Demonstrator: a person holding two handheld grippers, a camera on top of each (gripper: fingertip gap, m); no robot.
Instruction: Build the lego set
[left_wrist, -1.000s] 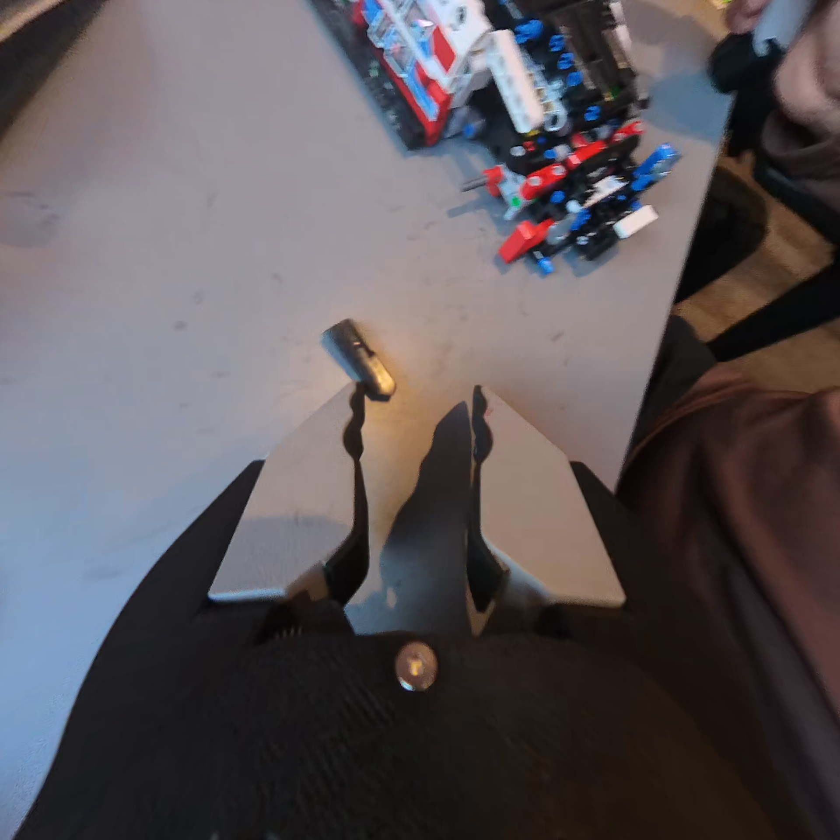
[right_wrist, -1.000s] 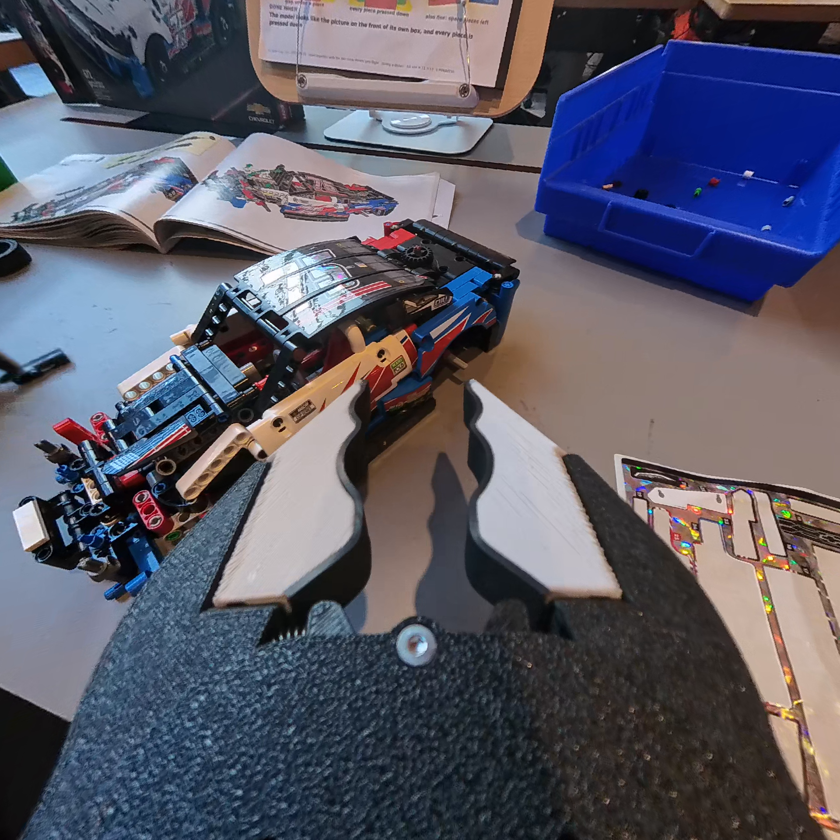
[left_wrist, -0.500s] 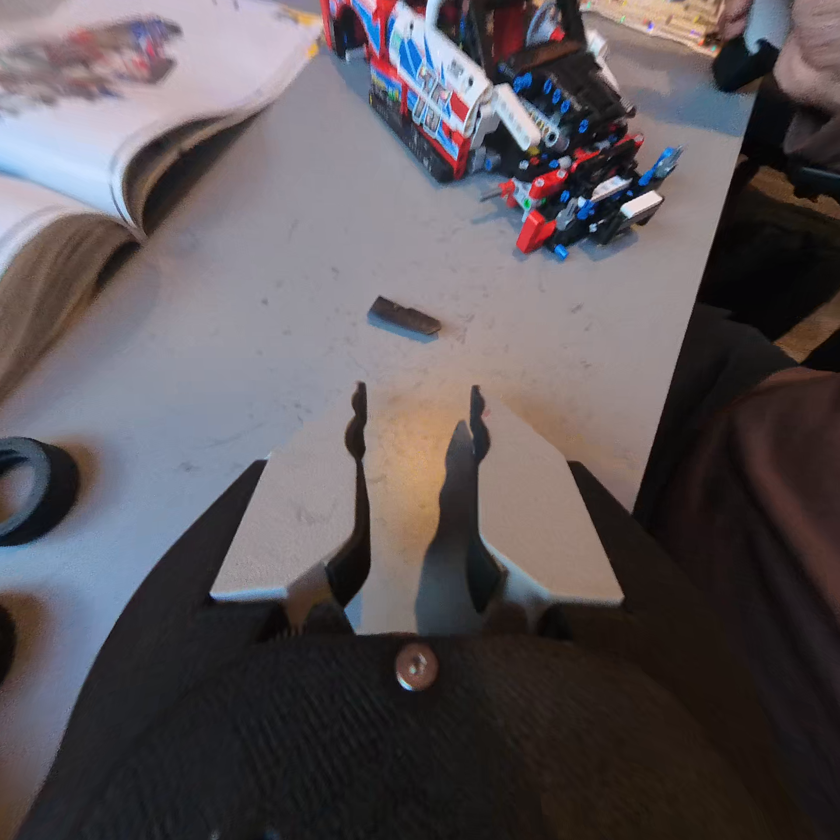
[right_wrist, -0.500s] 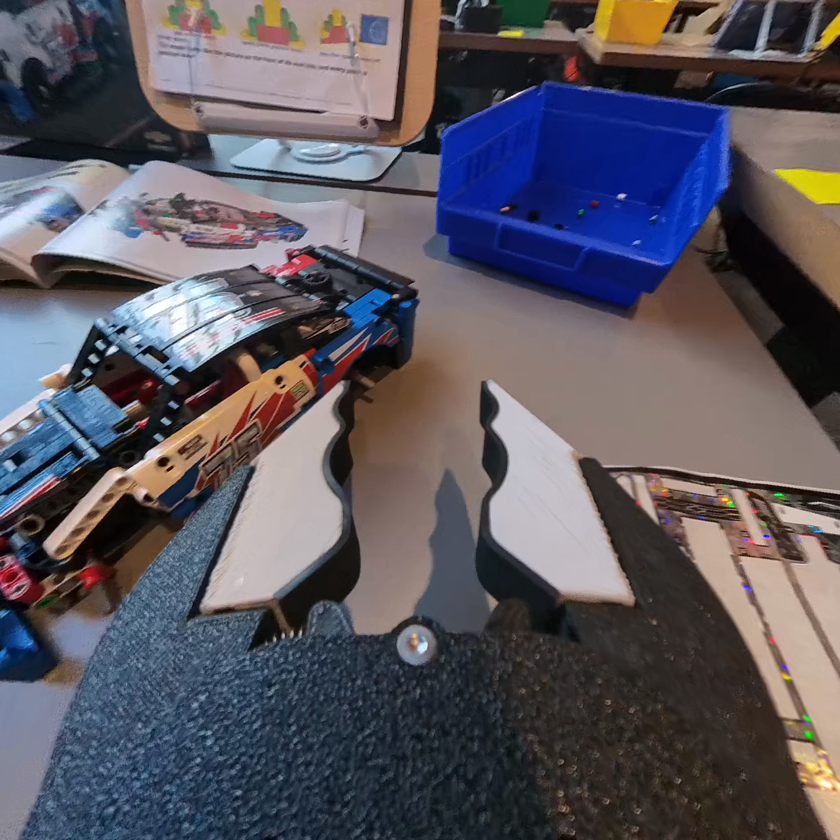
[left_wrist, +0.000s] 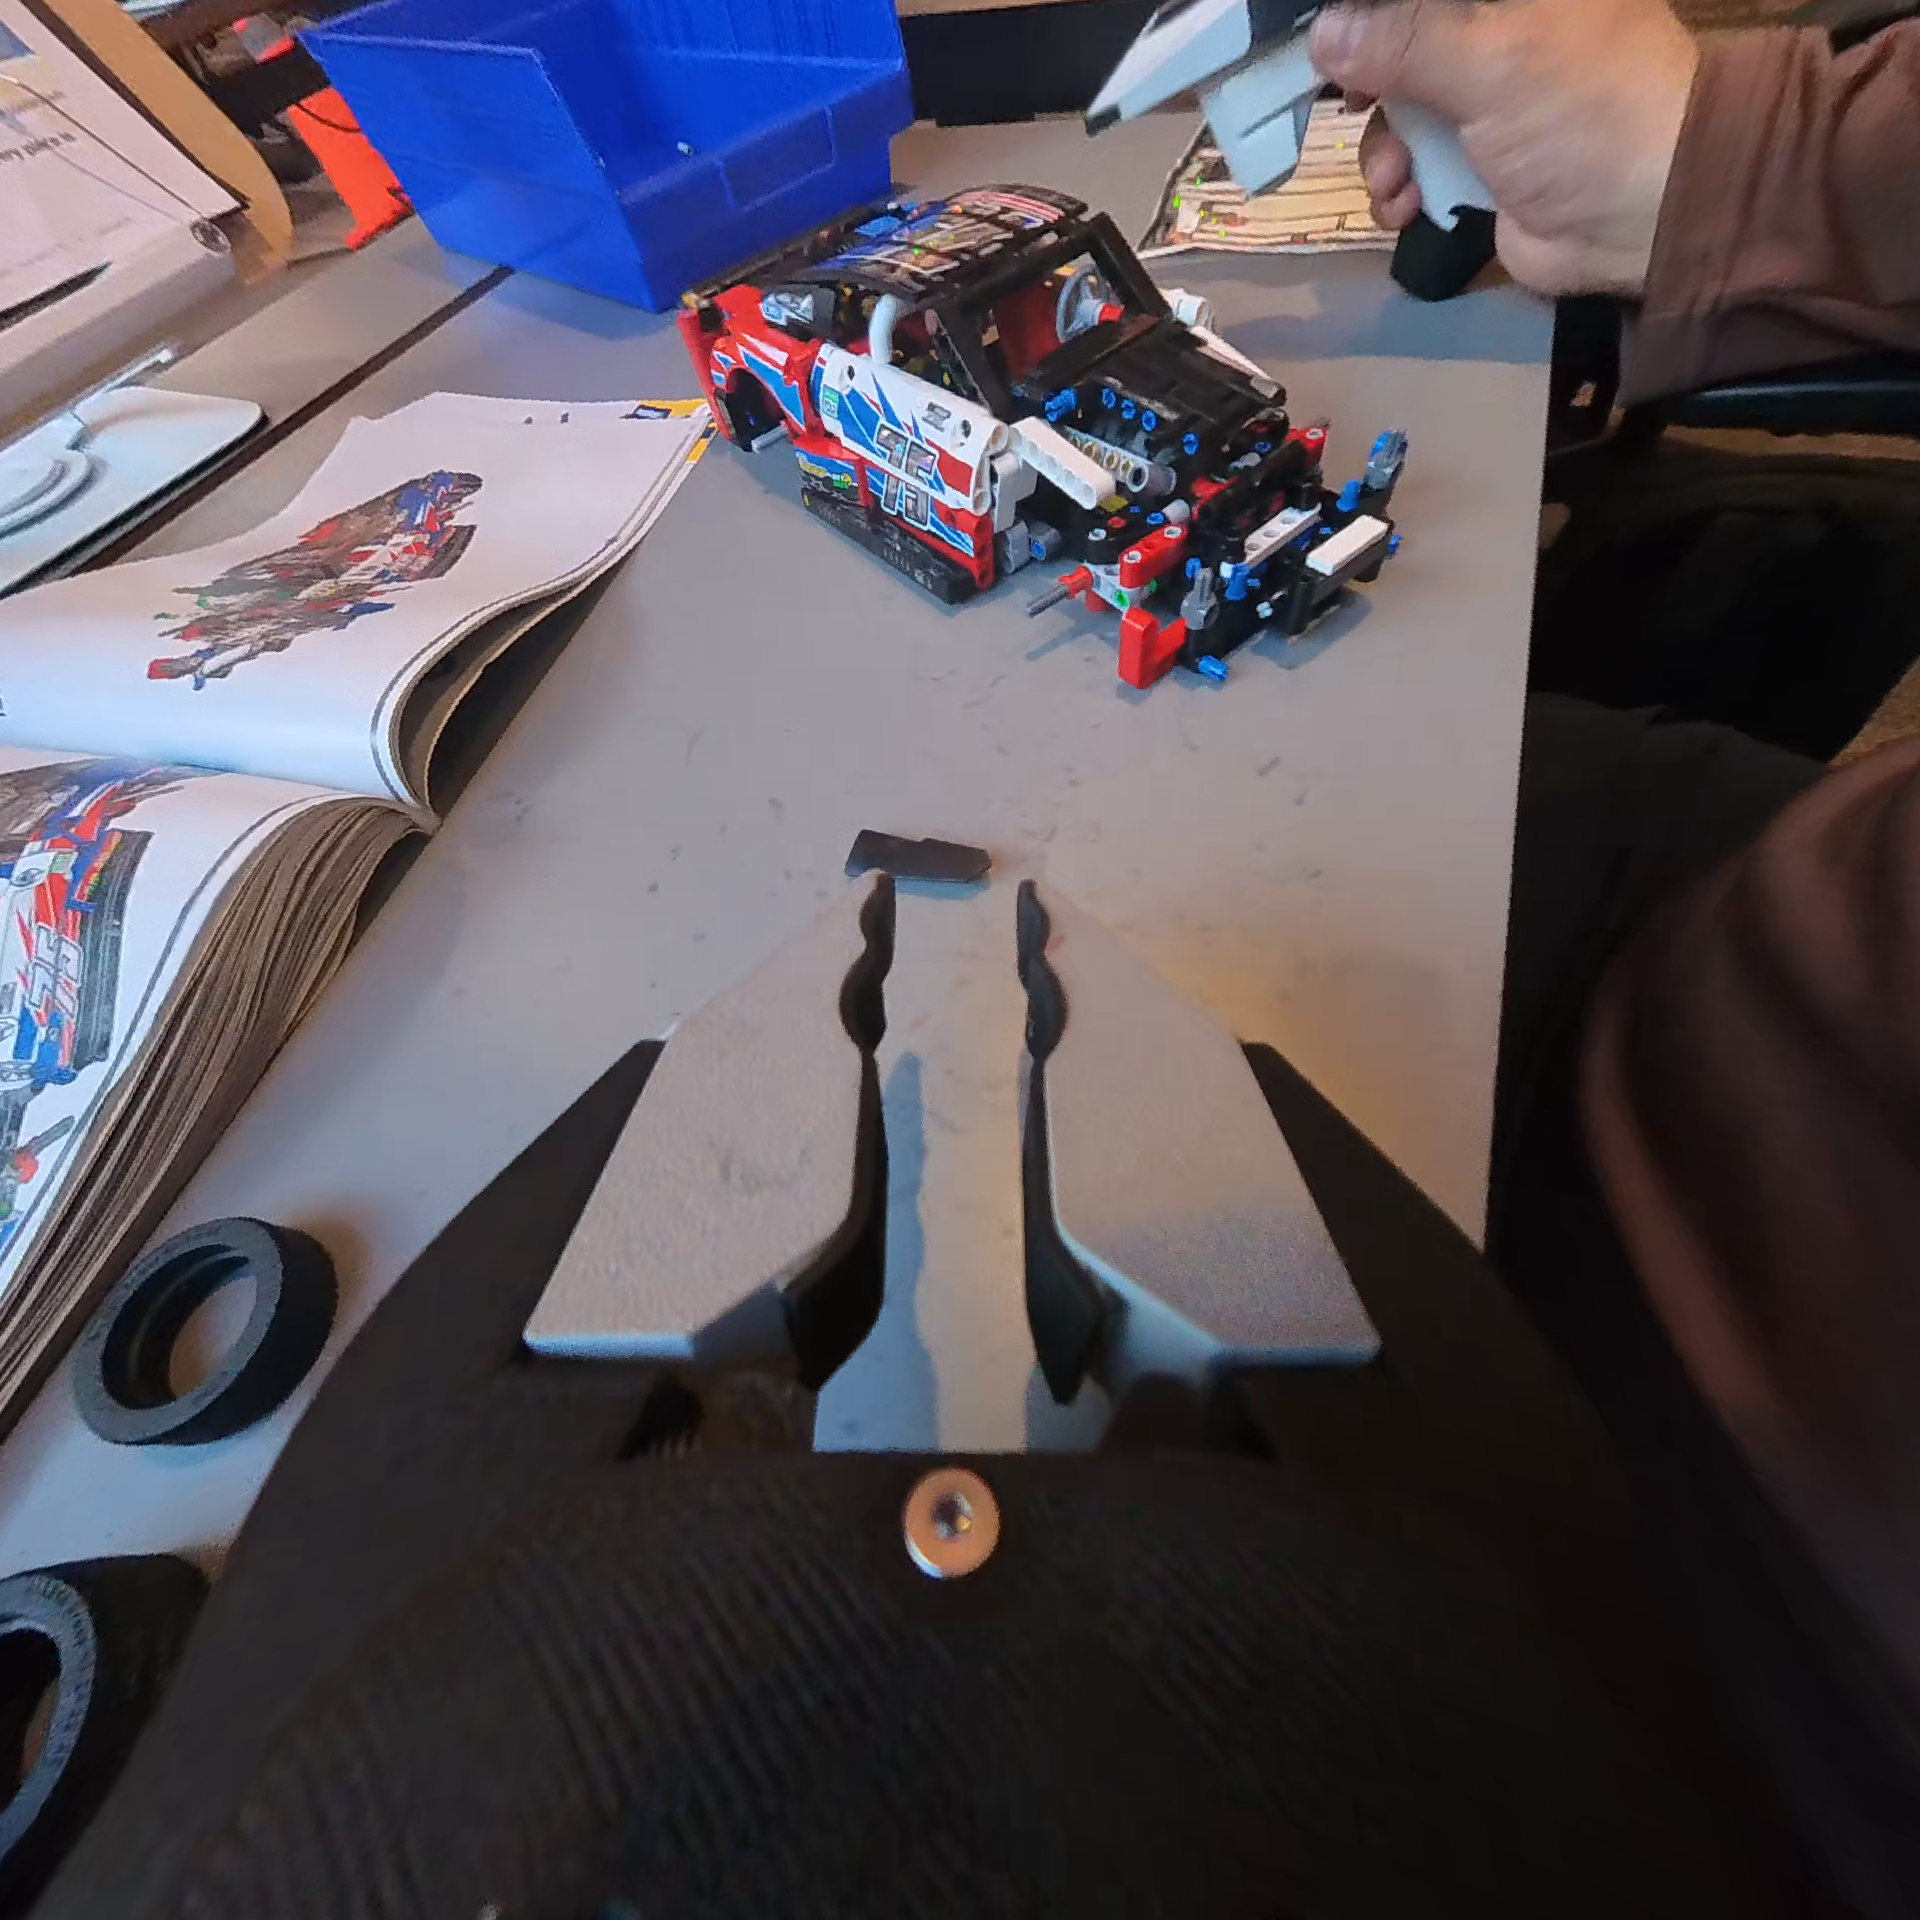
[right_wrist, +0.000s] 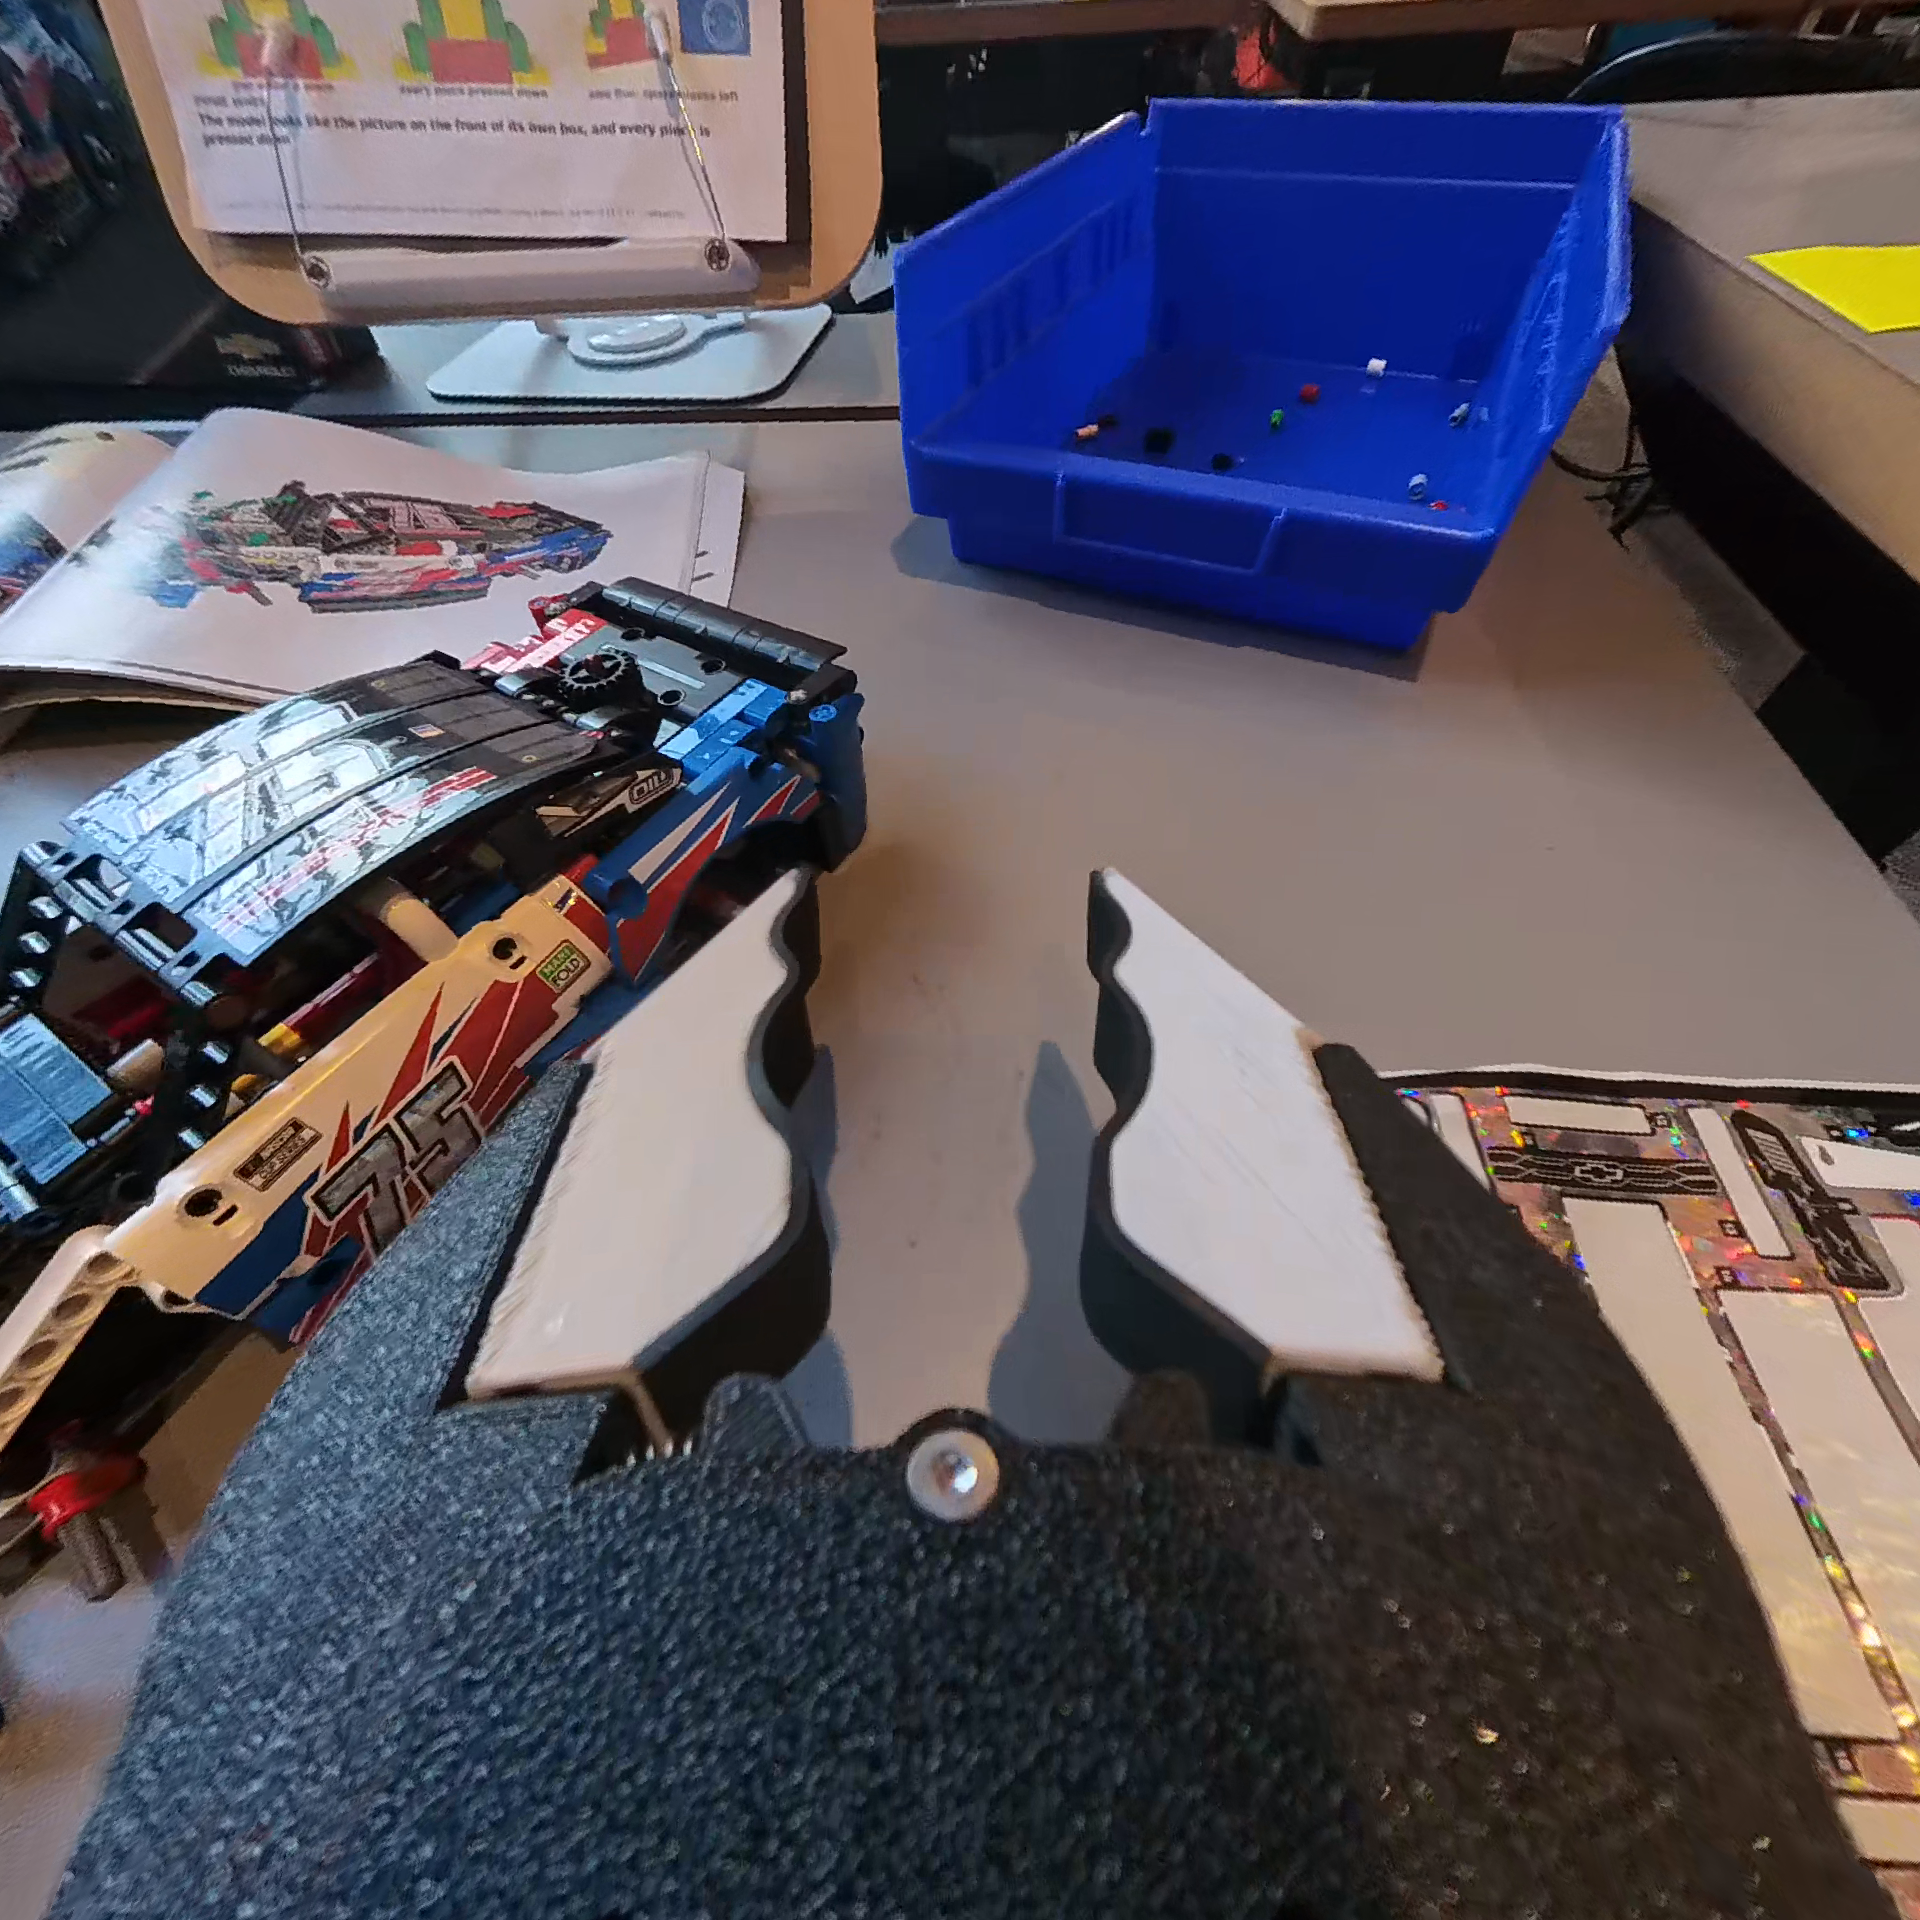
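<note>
Lettering is present on four items, contents not transcribed: the lego car (left_wrist: 997, 416) toward the table's (left_wrist: 1039, 748) right edge carries a large race-number decal and small sponsor-style stickers on its white door panel (left_wrist: 914, 457), legible in both views. A printed sheet (right_wrist: 488, 114) with lines of black text stands clipped to a wooden stand at the far edge. The holographic sticker sheet (right_wrist: 1714, 1299) at the near right edge bears small emblems too fine to read, and the open instruction booklet (left_wrist: 312, 582) along the left edge repeats the number on its pictured car.
</note>
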